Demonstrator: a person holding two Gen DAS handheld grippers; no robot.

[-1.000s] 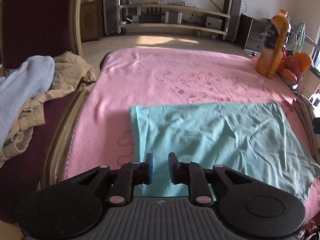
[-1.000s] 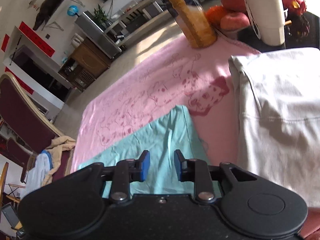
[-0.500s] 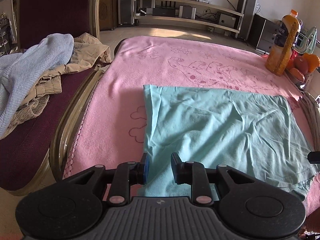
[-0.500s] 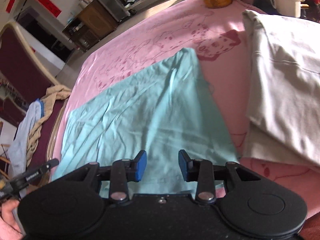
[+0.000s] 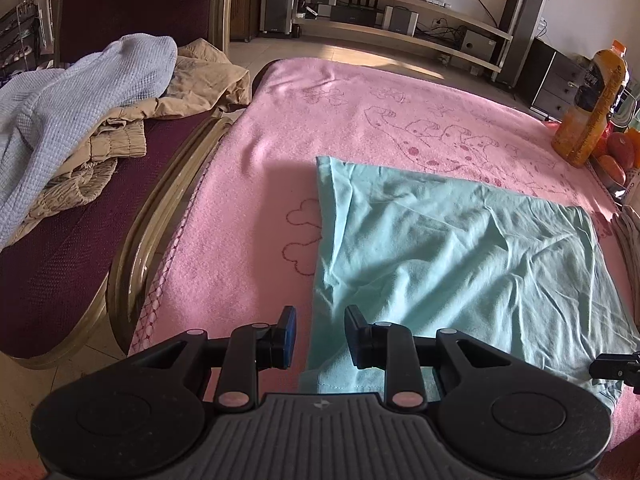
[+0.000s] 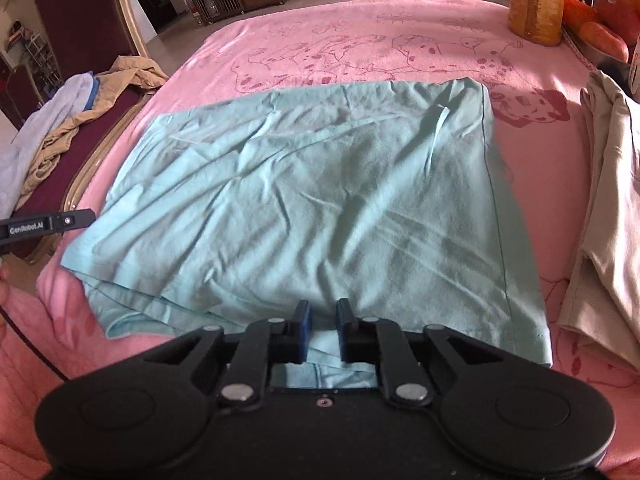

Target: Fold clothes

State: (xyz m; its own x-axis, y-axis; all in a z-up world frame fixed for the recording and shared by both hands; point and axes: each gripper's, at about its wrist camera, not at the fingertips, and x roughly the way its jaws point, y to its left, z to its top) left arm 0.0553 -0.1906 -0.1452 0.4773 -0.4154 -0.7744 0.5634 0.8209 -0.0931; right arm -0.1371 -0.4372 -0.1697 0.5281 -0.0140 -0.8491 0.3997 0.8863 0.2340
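A teal garment (image 5: pixel 460 260) (image 6: pixel 320 200) lies folded into a wrinkled rectangle on the pink blanket (image 5: pixel 360 120). My left gripper (image 5: pixel 320 332) hovers over its near left corner, jaws a little apart, the cloth's side edge below the gap and not pinched. My right gripper (image 6: pixel 323 330) is low over the near hem, toward the right. Its jaws are closing, with a narrow gap left and teal cloth showing between the fingers. The right wrist view catches a left finger (image 6: pixel 48 224) at the garment's left corner.
A dark red chair (image 5: pixel 60 260) on the left holds a blue knit (image 5: pixel 80 92) and beige clothes (image 5: pixel 132 128). A folded pale garment (image 6: pixel 608 200) lies right of the teal one. An orange juice bottle (image 5: pixel 592 108) and fruit (image 5: pixel 618 152) stand at the far right.
The right gripper swung left and down to the teal garment's near hem, and its jaws narrowed. The left gripper shifted slightly toward the near left corner and opened a little.
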